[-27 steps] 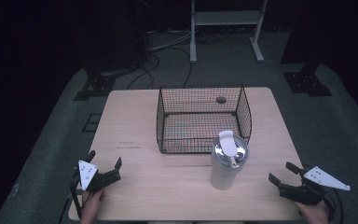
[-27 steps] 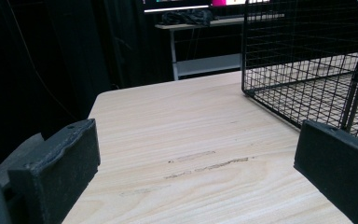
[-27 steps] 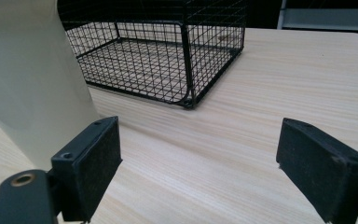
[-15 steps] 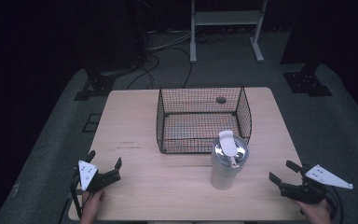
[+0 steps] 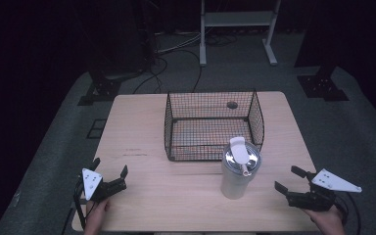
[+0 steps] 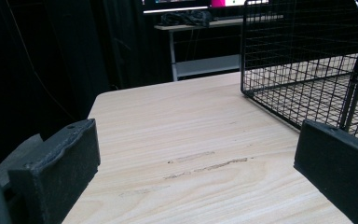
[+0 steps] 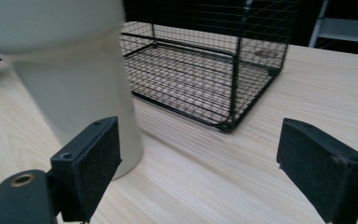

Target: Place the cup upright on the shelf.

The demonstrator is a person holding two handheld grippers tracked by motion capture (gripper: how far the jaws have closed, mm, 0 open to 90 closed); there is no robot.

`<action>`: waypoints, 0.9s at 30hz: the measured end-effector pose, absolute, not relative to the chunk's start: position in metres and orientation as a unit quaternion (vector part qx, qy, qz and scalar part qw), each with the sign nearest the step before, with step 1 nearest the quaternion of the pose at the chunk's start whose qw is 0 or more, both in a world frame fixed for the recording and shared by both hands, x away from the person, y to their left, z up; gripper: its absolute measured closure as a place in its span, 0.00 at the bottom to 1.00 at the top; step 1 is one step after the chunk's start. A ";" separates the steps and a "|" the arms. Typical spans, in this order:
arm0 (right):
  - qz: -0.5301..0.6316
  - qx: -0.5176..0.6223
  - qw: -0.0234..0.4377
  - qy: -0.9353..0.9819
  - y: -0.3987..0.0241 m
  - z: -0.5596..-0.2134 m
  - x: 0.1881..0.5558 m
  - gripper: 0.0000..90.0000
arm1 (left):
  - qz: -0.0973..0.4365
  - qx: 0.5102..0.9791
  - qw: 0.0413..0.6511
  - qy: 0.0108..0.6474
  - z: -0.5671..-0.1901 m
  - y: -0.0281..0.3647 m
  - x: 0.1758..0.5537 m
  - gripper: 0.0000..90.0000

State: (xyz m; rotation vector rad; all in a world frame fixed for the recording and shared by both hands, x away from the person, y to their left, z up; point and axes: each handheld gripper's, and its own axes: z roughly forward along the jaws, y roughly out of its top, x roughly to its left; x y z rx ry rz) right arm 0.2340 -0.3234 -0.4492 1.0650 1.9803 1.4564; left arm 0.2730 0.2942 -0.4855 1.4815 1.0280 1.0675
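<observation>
Pale wooden table (image 5: pixel 176 191) carries a black wire basket (image 5: pixel 176 128) and white lidded tumbler (image 5: pixel 238 172); right gripper (image 5: pixel 288 180), jaws spread, has edged toward it; left gripper (image 5: pixel 110 172) waits spread.

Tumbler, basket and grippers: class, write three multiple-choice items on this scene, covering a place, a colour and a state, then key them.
1. Where does the tumbler stand?
A in the basket
B on the table in front of the basket
C on the floor
2. What colour is the wire basket?
A black
B red
C white
3. How is the right gripper?
A shut on the tumbler
B shut, empty
C open

B: it stands outside the basket's near wall.
A: the mesh is black.
C: its jaws stand wide apart, holding nothing.
</observation>
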 end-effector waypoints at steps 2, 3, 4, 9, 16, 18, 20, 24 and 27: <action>0.527 0.379 0.228 0.726 -0.320 -0.448 0.234 0.14 | 0.441 0.613 0.500 0.425 -0.485 0.294 0.273 0.00; 0.526 0.375 0.227 0.729 -0.318 -0.448 0.233 0.14 | 0.441 0.613 0.500 0.424 -0.486 0.294 0.273 0.00; 0.526 0.375 0.227 0.729 -0.318 -0.448 0.233 0.14 | 0.441 0.613 0.500 0.424 -0.486 0.294 0.273 0.00; 0.525 0.360 0.216 0.741 -0.310 -0.446 0.231 0.14 | 0.442 0.614 0.500 0.422 -0.486 0.294 0.273 0.00; 0.528 0.349 0.204 0.747 -0.300 -0.446 0.230 0.13 | 0.441 0.614 0.500 0.422 -0.486 0.294 0.272 0.00; 0.528 0.344 0.202 0.750 -0.297 -0.446 0.229 0.13 | 0.441 0.615 0.499 0.422 -0.485 0.294 0.272 0.00; 0.529 0.340 0.197 0.752 -0.293 -0.446 0.228 0.13 | 0.442 0.614 0.500 0.422 -0.486 0.294 0.272 0.00; 0.529 0.329 0.193 0.758 -0.285 -0.445 0.226 0.13 | 0.441 0.614 0.500 0.422 -0.485 0.294 0.272 0.00; 0.526 0.325 0.194 0.762 -0.281 -0.445 0.226 0.12 | 0.442 0.614 0.500 0.422 -0.486 0.294 0.272 0.00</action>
